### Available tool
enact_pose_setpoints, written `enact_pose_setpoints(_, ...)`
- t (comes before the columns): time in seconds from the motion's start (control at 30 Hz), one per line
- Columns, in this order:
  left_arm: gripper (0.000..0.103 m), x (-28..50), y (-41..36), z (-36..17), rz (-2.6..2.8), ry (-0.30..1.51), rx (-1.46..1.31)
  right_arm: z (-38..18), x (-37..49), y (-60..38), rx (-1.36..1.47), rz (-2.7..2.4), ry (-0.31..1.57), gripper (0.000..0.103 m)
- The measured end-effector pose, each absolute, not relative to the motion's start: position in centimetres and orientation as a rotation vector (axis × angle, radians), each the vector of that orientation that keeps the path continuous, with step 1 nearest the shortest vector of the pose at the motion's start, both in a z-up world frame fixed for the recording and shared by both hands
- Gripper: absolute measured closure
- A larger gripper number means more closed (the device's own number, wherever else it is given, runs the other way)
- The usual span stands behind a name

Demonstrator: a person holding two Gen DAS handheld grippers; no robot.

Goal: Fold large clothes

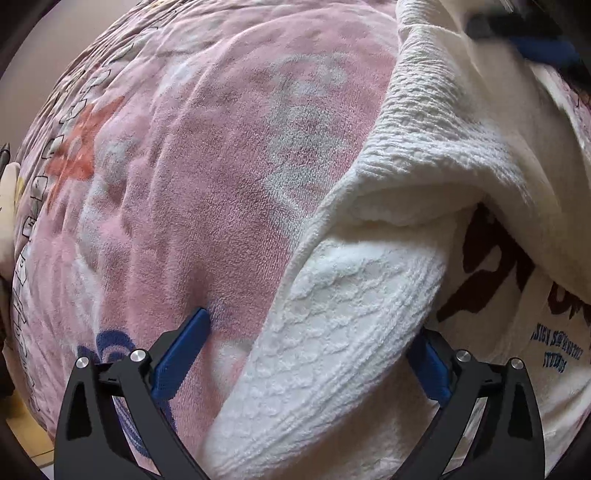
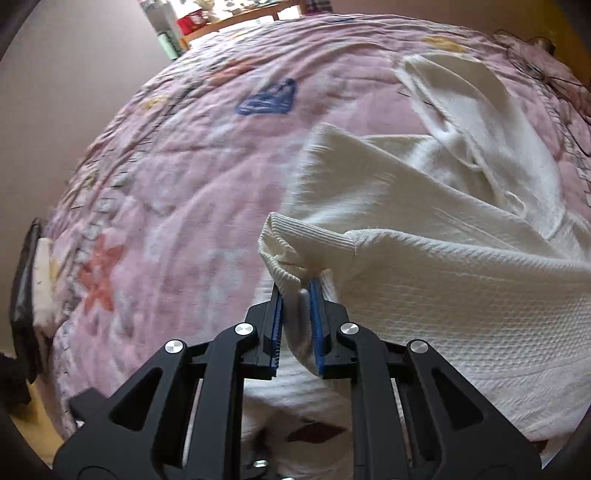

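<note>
White knit sweater (image 1: 343,354) lies on a bed w/ a pink fleece blanket (image 1: 207,177), plush nap, printed w/ faded grey, orange star and navy shapes. Sweater fabric is thick, waffle/cable texture, ribbed at the cuff; a smoother cream panel w/ dark brown lettering (image 1: 491,258) and small blue print shows on its right in the left wrist view.

Left gripper (image 1: 314,354) points almost straight down, jaws spread as wide as they go, straddling a rounded folded sleeve; left blue pad sits on the blanket, right pad beside the sleeve's far edge. Pads don't press the knit.

Right gripper (image 2: 298,295) is nearly closed, blue serrated pads pinching the ribbed cuff (image 2: 291,251), which bunches above the tips. Rest of the sweater (image 2: 461,295) drapes off to the right across the blanket (image 2: 184,184), creased and partly lifted, prob. the other sleeve further back. Wooden shelf (image 2: 229,22) at the bed's far end, blurry.
</note>
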State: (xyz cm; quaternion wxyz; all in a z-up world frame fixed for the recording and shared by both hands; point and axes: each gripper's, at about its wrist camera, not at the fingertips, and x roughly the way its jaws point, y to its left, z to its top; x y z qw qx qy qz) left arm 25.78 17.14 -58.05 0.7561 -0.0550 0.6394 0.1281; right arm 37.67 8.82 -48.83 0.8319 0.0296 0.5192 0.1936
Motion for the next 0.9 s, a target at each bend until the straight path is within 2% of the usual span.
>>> enact_pose_setpoints(0.23,0.007,25.5,17.1,-58.8,0.288,1.395,-0.122,-49.6,37.4,11.6,0.023,0.437,1.113,0.090)
enact_pose_setpoints(0.43,0.007,25.3,17.3,-60.0,0.270,1.372,-0.133,-52.5,38.1,12.3,-0.029,0.372,1.173,0.089)
enact_pose_setpoints(0.47,0.007,25.2,17.4,-60.1,0.259,1.370,-0.140,-52.7,38.2,12.6,-0.036,0.366,1.177,0.086)
enact_pose_setpoints(0.53,0.007,25.0,17.5,-60.0,0.237,1.361,-0.123,-52.8,38.3,13.0,-0.017,0.379,1.197,0.071)
enact_pose_setpoints(0.57,0.007,25.0,17.6,-59.7,0.224,1.351,-0.098,-52.7,38.3,13.2,0.014,0.404,1.213,0.050)
enact_pose_setpoints(0.6,0.007,24.9,17.5,-59.4,0.210,1.342,-0.060,-52.5,38.2,13.4,0.032,0.423,1.221,0.035)
enact_pose_setpoints(0.77,0.007,24.7,19.2,-59.3,0.113,1.416,-0.041,-49.8,38.7,14.4,0.012,0.412,1.281,0.033)
enact_pose_setpoints(0.9,0.007,25.0,21.2,-57.5,0.038,1.403,0.045,-43.9,39.8,11.9,0.126,0.454,1.209,0.033)
